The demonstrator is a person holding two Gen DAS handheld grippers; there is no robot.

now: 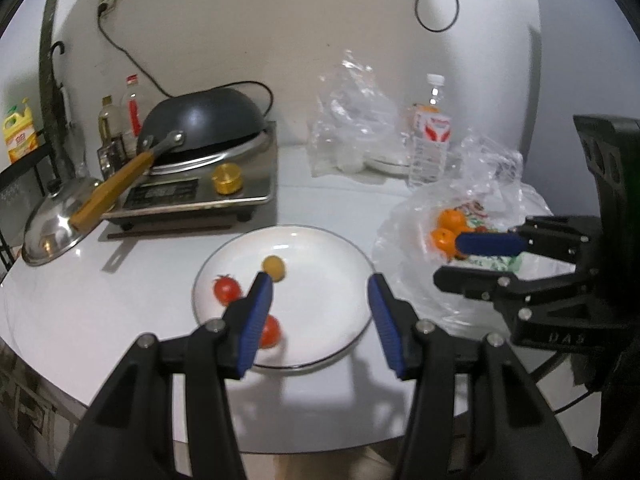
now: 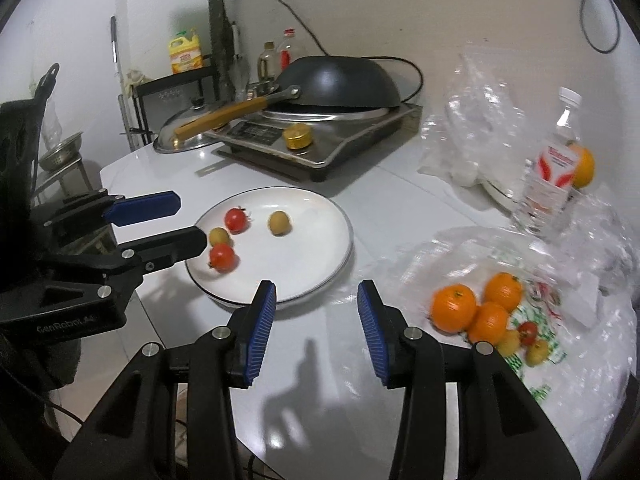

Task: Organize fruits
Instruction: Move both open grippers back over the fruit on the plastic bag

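A white plate (image 1: 320, 312) (image 2: 316, 248) sits mid-table. It holds two red tomatoes (image 2: 237, 220) (image 2: 222, 257) and two small yellow-brown fruits (image 2: 279, 223) (image 2: 220, 236). My left gripper (image 1: 320, 284) (image 2: 188, 220) is open and empty just above the plate. Three oranges (image 2: 454, 307) (image 2: 503, 286) (image 2: 487, 321), a small tomato (image 2: 528, 333) and yellow fruits (image 2: 537, 352) lie in an open plastic bag (image 2: 560, 320) (image 1: 416, 216) at the right. My right gripper (image 2: 316, 304) (image 1: 452, 260) is open and empty, between plate and bag.
An induction cooker (image 2: 320, 140) with an upturned black wok (image 2: 340, 80) and a steel lid (image 2: 180, 140) stand at the back. A water bottle (image 2: 548, 184), another orange (image 2: 584, 166) and crumpled clear plastic (image 2: 472, 128) are at the back right. The table's edge runs near the left.
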